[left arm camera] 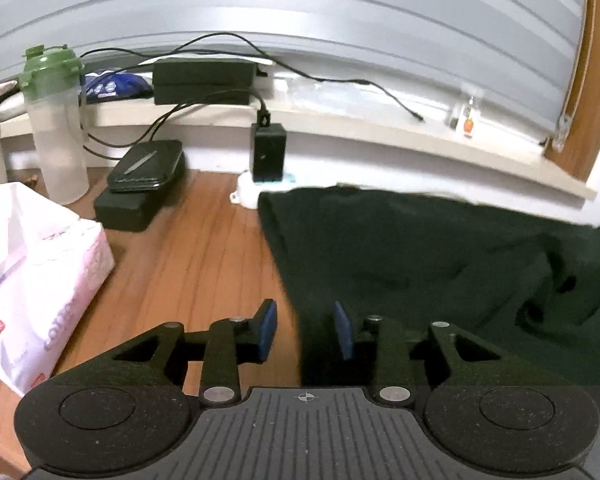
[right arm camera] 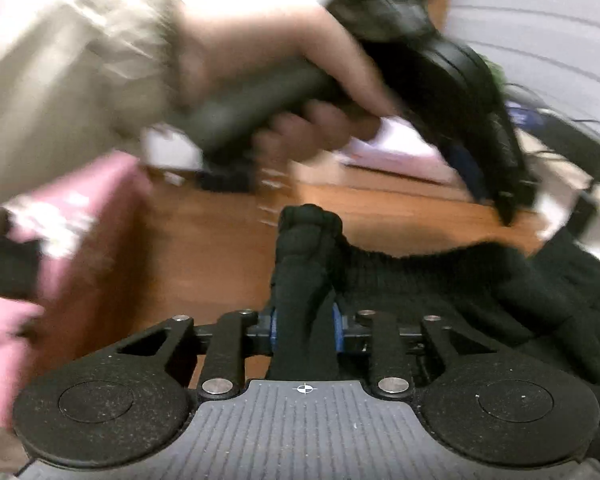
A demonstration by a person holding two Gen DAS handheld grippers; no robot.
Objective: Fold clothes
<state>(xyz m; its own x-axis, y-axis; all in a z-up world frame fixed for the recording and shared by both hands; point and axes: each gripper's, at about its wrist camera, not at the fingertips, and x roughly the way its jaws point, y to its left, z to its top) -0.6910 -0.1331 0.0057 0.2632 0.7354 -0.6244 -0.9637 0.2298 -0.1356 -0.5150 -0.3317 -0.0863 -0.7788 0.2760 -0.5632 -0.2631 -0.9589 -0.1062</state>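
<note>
Nearby, tissue pack [left arm camera: 40, 276] (pink) flanks dark garment [left arm camera: 440, 264].

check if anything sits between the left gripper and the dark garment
Nothing visible does. The left gripper is open right at the near left edge of the dark garment, over bare wooden table. The tissue pack lies well off to the left.

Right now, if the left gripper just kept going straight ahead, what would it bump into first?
Probably the dark garment: the open left gripper points along its left edge on the wooden table. Depth is unclear.
</note>
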